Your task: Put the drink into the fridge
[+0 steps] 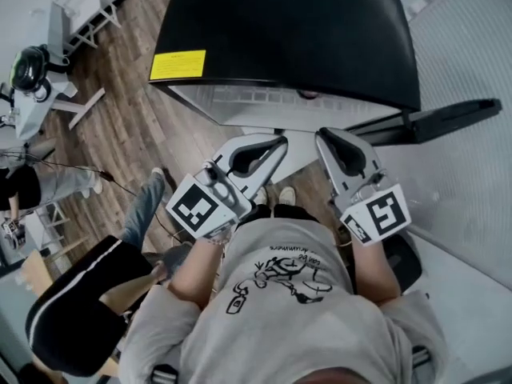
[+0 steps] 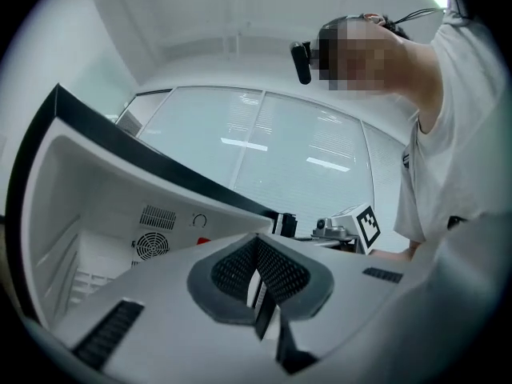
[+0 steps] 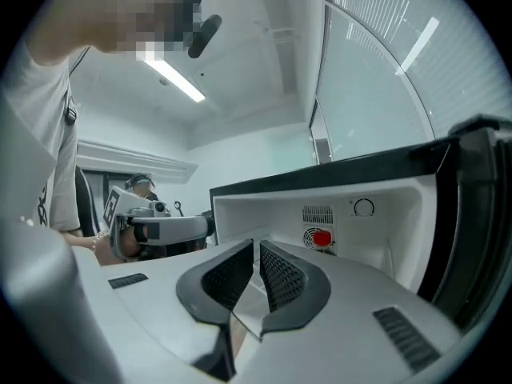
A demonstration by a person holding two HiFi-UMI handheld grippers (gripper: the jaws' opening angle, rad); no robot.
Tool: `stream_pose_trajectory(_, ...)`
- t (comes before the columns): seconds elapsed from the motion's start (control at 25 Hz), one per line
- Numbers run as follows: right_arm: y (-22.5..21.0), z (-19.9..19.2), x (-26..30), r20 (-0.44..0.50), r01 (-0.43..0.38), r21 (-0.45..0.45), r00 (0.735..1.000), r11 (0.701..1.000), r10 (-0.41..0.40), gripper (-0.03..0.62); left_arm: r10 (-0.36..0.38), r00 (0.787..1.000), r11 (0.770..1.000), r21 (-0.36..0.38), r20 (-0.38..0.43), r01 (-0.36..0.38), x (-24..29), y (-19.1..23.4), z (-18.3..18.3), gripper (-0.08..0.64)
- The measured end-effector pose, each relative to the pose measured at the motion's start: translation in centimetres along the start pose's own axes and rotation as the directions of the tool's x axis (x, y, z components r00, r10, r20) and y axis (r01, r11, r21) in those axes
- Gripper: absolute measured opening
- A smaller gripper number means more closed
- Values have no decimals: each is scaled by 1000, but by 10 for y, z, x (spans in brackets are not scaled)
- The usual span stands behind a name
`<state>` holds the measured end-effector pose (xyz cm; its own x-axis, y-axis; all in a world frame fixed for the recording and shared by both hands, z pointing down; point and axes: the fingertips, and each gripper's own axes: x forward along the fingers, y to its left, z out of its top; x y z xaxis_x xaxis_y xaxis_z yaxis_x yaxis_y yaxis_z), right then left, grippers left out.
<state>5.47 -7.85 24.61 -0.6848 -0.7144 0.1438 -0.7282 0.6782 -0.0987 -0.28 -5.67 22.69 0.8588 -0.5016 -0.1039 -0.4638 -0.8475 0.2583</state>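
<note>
A black mini fridge (image 1: 280,38) stands in front of me, its door (image 1: 436,121) swung open to the right. Its white inside (image 3: 384,230) shows a dial, a vent and a round fan grille. A small red thing (image 3: 321,238) sits against the back wall by the fan; I cannot tell whether it is the drink. My left gripper (image 1: 280,142) and right gripper (image 1: 322,136) are held side by side just before the fridge opening, both shut with nothing between the pads. The left gripper view shows the meshed pads (image 2: 276,270) touching.
A yellow label (image 1: 178,65) is stuck on the fridge top. Another person (image 1: 80,310) in dark clothes and jeans sits at the lower left on the wooden floor (image 1: 136,126). A white metal frame (image 1: 72,22) stands at the back left. Glass walls (image 2: 280,150) rise behind the fridge.
</note>
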Motion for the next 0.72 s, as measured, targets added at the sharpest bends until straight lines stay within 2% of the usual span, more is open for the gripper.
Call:
stream_pose_trajectory(0.32, 31, 17, -15, 0, -74, -17, 997, 997, 74, 38, -40, 999, 999, 20, 20, 40, -12, -28, 22, 2)
stream_pose_trajectory(0.72, 50, 40, -26, 21, -85, -46, 996, 995, 86, 35, -43, 999, 998, 36, -5, 43, -16, -54, 28, 2)
